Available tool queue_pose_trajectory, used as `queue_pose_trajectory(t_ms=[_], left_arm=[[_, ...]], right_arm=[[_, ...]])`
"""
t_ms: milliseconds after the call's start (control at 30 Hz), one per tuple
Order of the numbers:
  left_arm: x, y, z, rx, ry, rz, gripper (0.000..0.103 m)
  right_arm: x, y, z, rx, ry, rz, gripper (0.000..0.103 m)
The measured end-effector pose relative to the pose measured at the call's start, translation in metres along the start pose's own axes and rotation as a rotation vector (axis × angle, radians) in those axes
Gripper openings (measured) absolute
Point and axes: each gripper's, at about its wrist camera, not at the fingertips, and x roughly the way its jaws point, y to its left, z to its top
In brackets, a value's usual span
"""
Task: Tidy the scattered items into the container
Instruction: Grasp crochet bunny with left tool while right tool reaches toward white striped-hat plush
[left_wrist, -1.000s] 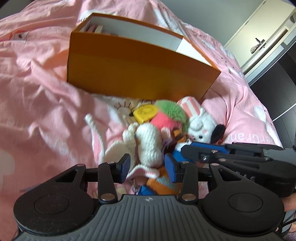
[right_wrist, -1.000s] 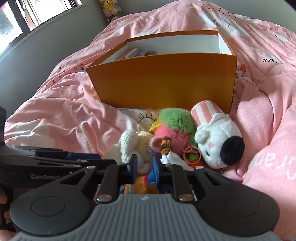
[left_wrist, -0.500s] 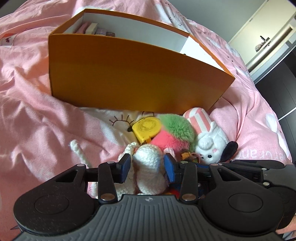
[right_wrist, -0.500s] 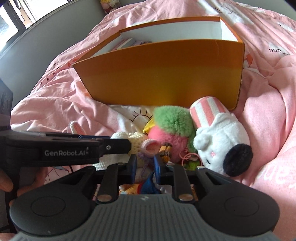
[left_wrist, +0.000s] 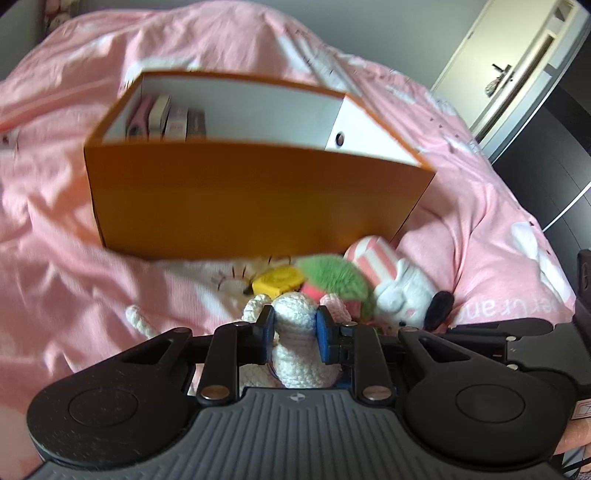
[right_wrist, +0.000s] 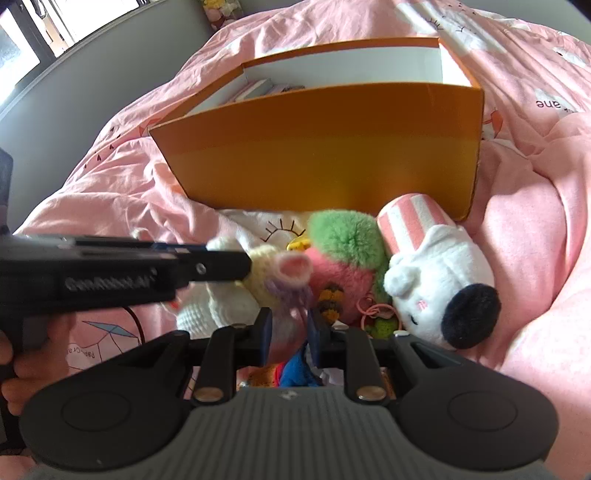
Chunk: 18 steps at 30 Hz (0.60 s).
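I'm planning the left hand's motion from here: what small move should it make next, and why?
Probably lift. The left gripper has its jaws closing on the white crocheted toy, pads against its sides, while the orange box stands just beyond the pile with its top open. A short rise should free the toy from its neighbours first.

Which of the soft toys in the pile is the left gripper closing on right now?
The white crocheted toy: the left gripper is closing with it between the pads. The green-and-pink fluffy toy and white plush bunny lie beyond, untouched.
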Motion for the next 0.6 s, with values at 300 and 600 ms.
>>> queue_pose_trajectory(t_ms=[300, 600], left_arm=[[-0.007, -0.026, 0.028, 0.34, -0.136, -0.011, 0.026], [0.003, -0.001, -0.019, 0.345, -0.024, -0.008, 0.027]], right_arm=[[-0.019, 0.001, 0.003, 0.001, -0.07, -0.043, 0.024], [-0.013, 0.0, 0.005, 0.017, -0.068, -0.049, 0.025]])
